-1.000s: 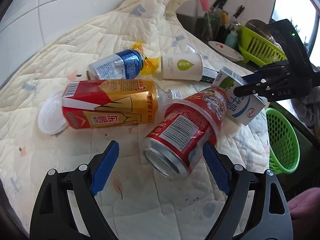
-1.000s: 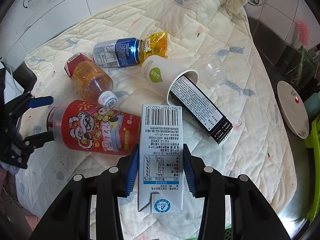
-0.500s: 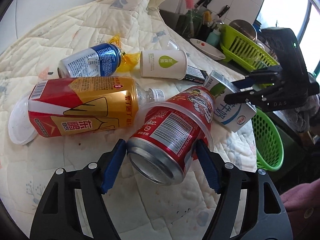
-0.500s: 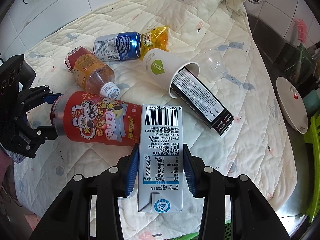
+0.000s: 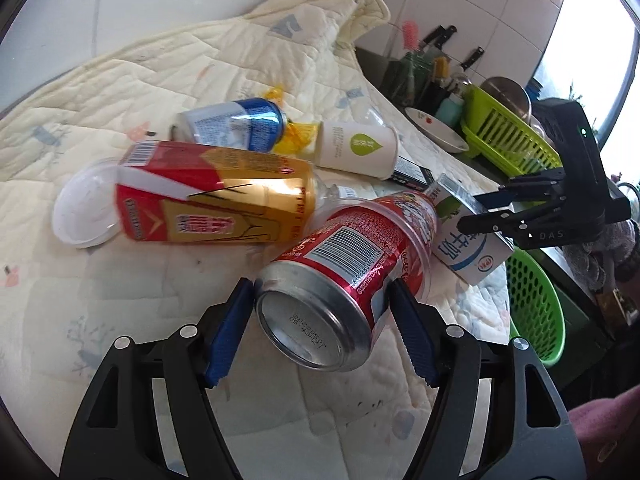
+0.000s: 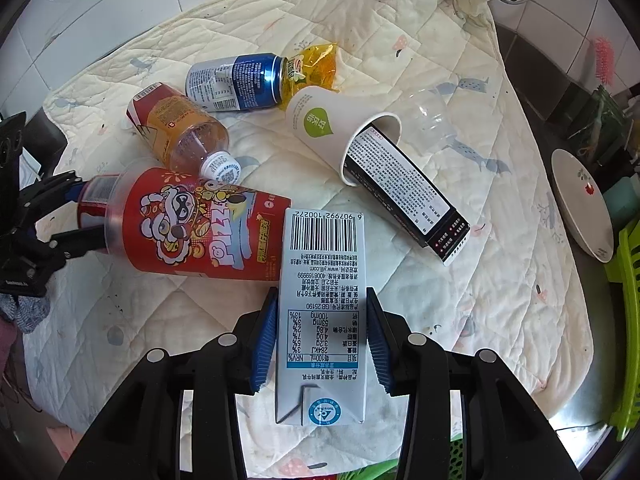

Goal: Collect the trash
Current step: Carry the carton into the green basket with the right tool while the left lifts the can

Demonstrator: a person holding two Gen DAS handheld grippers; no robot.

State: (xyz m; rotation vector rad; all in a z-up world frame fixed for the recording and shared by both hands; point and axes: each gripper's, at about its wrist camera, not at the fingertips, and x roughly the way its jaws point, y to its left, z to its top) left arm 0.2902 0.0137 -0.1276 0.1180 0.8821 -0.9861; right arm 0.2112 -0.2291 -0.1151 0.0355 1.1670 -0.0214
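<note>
A home kitchen, its counter draped in a quilted cloth.

White wall tiles [image 5: 120, 20] run behind the surface, which is covered by a cream quilted cloth [image 5: 200, 64]. Past the cloth's far edge, black-handled knives [image 5: 444, 36] stand among other utensils, and a white plate [image 5: 436, 134] lies next to a lime-green dish rack [image 5: 516, 140] with metal cookware behind it. Bright daylight comes through a window [image 5: 600, 40] at the right, and a green perforated basket [image 5: 536, 304] sits below the surface's edge.

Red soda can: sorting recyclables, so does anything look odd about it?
Yes. The red soda can lies nested inside the clear plastic pizza-print cup, only its silver base poking out between the left tongs.
</note>
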